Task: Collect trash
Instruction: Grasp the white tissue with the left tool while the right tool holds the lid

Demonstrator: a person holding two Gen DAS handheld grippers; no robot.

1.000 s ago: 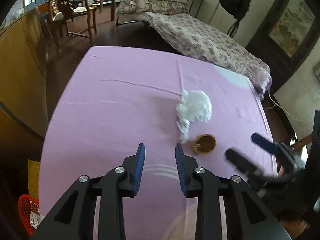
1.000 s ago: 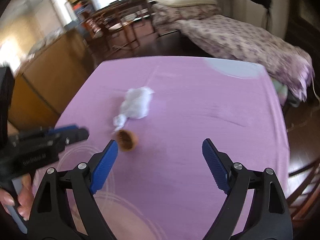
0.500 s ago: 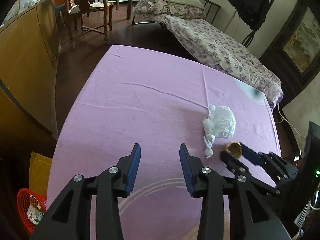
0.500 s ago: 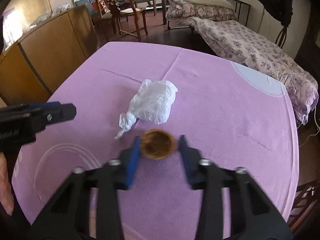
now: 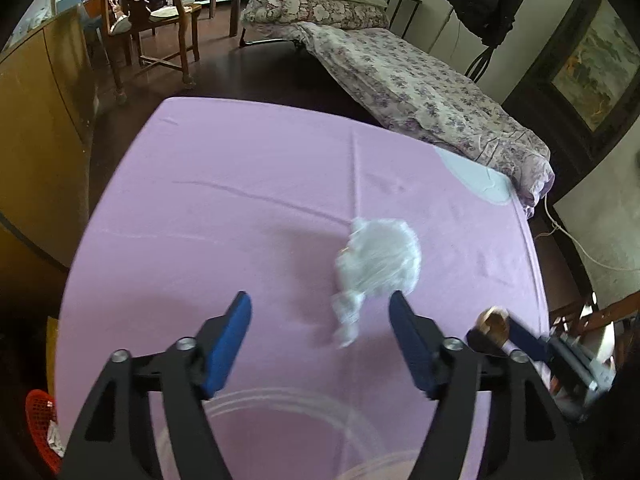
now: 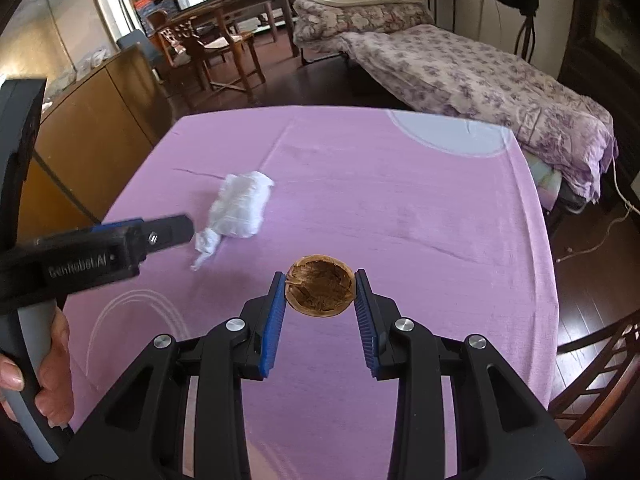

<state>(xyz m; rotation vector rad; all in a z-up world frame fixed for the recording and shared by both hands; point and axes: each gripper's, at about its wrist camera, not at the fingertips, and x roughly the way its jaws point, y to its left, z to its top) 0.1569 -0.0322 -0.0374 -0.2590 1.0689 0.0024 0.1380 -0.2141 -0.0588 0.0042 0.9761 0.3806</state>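
Pink tablecloth point(image 6: 400, 200), two bits of trash. Right gripper point(image 6: 320, 292) has clamped the nutshell point(image 6: 320, 290) between its pads, ready to lift. Left gripper point(image 5: 320, 320) is opening, nothing held, to straddle the bag point(image 5: 378, 260) just ahead of it.

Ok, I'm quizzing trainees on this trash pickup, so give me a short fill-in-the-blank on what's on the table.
1. The right gripper is shut on a brown walnut ____.
2. The crumpled plastic bag is ____ in colour.
3. The tablecloth on the table is ____.
4. The left gripper, jaws opening, has the bag's tail between them and holds ____.

Missing words: shell; white; purple; nothing
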